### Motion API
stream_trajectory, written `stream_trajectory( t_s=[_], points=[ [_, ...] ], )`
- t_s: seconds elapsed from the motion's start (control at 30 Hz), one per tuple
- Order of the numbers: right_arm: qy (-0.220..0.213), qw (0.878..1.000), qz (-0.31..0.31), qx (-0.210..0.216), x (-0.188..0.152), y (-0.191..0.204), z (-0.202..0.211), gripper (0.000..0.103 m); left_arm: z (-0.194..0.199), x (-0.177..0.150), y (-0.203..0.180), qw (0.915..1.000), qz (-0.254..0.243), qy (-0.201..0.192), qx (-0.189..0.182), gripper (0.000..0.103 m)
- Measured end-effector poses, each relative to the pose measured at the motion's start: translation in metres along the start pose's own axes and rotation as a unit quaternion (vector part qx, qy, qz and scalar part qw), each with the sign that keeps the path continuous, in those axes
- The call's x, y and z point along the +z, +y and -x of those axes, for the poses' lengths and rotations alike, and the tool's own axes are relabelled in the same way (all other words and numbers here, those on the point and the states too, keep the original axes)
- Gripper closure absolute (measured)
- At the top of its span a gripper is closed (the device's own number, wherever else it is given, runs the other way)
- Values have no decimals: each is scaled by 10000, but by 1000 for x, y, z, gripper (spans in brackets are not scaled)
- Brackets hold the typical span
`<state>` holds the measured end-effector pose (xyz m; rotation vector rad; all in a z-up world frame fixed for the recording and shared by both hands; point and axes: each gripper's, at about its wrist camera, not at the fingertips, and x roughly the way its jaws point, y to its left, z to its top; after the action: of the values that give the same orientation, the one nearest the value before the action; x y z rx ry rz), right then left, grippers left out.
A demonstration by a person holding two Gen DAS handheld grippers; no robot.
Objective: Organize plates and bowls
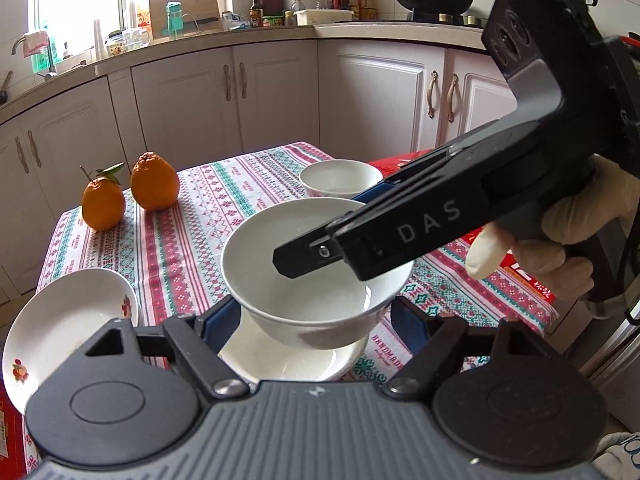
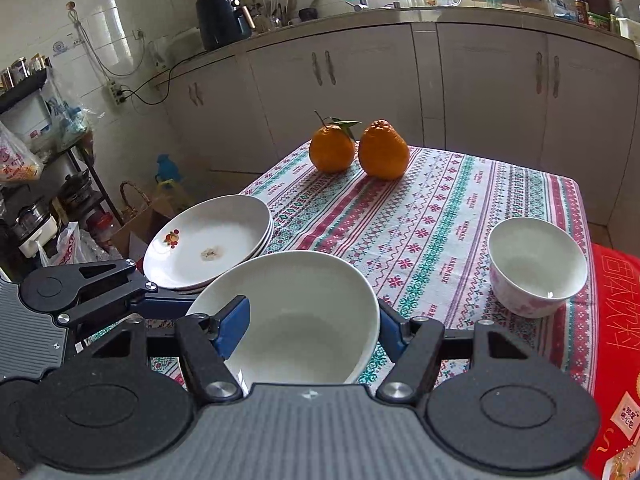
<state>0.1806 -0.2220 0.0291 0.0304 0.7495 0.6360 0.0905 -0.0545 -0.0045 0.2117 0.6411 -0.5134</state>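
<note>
Kitchen table under a striped tablecloth [image 2: 460, 208], with pale cabinets behind. Plates [image 2: 208, 240] are already seen stacked at the table's left edge, the top one marked with a fruit motif and a small stain. The large white bowl [image 2: 304, 320] is held near the table's front edge, its wall pinched by the right gripper [image 2: 314, 324], with one blue pad inside the rim and one outside. The left gripper [image 1: 316, 320] is shown with jaws partly spread on either side of the bowl's foot and of a white dish [image 1: 288, 360] below it; whether its pads press cannot be told. The small pink-patterned bowl [image 2: 536, 264] stands alone at the right, well apart.

The task is judged about half done: the bowls remain to be gathered.

"HANDMADE" is woven repeatedly into the cloth. "DAS" is printed on the right gripper's body. Chinese characters on a red box [image 2: 616, 320] are not legibly read.
</note>
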Motion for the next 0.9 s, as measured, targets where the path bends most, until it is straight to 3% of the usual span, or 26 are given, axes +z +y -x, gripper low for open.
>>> stream_trajectory(
  t_s=[0.9],
  points=[
    [367, 9993, 2, -21, -9, 4, -39, 31, -18, -19, 19, 9992, 172, 363, -90, 21]
  ],
)
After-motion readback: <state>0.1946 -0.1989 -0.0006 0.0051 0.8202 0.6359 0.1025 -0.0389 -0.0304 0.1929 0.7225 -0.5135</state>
